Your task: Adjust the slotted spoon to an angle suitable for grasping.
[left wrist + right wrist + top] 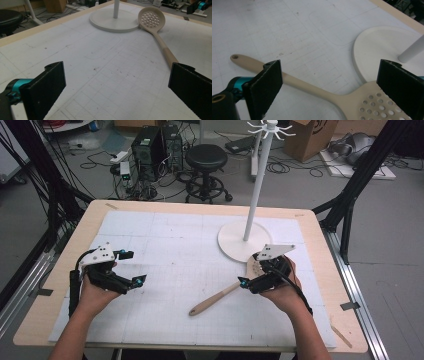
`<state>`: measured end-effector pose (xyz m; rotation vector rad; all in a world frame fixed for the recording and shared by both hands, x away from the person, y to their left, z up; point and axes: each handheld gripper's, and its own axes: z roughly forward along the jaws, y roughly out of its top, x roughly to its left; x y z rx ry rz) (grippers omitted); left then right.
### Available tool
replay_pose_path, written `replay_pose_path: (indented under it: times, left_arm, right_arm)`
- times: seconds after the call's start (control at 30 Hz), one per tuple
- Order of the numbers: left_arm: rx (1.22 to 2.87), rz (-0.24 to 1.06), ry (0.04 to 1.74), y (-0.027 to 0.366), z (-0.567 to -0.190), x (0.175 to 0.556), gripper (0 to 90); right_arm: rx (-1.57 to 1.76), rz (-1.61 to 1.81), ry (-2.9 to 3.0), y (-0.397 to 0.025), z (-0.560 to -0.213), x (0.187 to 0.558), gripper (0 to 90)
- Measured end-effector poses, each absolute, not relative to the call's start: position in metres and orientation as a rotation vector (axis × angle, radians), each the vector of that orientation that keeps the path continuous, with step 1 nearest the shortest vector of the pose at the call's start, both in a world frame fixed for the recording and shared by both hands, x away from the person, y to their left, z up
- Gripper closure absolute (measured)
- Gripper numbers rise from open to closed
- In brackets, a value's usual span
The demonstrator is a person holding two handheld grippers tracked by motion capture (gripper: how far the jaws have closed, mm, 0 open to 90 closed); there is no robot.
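High view: beige perforated wooden skimmer spoon (227, 293) lies flat right of centre on white gridded surface (170, 245), bowl against round base of white hook-topped stand (239, 240), handle angled toward near edge. Right gripper (250, 283) hovers above spoon neck, jaws wide open, likely lining up grasp. Left gripper (131, 267) idle near left edge, jaws open, empty.

Left gripper view: jaws spread, aimed across at spoon (157, 30); other gripper (197, 6) at top right.

Right gripper view: open jaws straddle spoon (317, 91) where handle meets bowl, no contact.

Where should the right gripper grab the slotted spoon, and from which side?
Probably the handle's mid-shaft, from straight above. The slotted spoon lies flat on the mat, bowl against the stand base, which crowds that end. The right gripper hangs open above the neck; its fingers should straddle the narrow shaft crosswise.
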<state>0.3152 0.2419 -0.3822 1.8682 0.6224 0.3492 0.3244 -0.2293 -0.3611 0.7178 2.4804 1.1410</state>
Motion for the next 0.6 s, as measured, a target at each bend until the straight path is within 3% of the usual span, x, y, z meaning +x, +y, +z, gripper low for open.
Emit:
replay_pose_path:
  times: [0.27, 0.4, 0.47, 0.6]
  left_arm:
    - [1.864, 0.347, 0.622, 0.242, -0.382, 0.315, 1.7]
    - [1.867, 0.348, 0.622, 0.242, -0.382, 0.315, 1.7]
    - [1.865, 0.348, 0.623, 0.242, -0.382, 0.315, 1.7]
    - [1.866, 0.35, 0.625, 0.242, -0.382, 0.316, 1.7]
  right_arm:
    - [0.634, 1.039, 2.571, -0.211, -0.366, 0.33, 9.7]
    - [0.599, 0.988, 2.627, -0.204, -0.369, 0.332, 16.7]
    - [0.562, 0.97, 2.657, -0.201, -0.371, 0.333, 24.5]
    - [0.528, 0.934, 2.7, -0.196, -0.375, 0.335, 25.9]
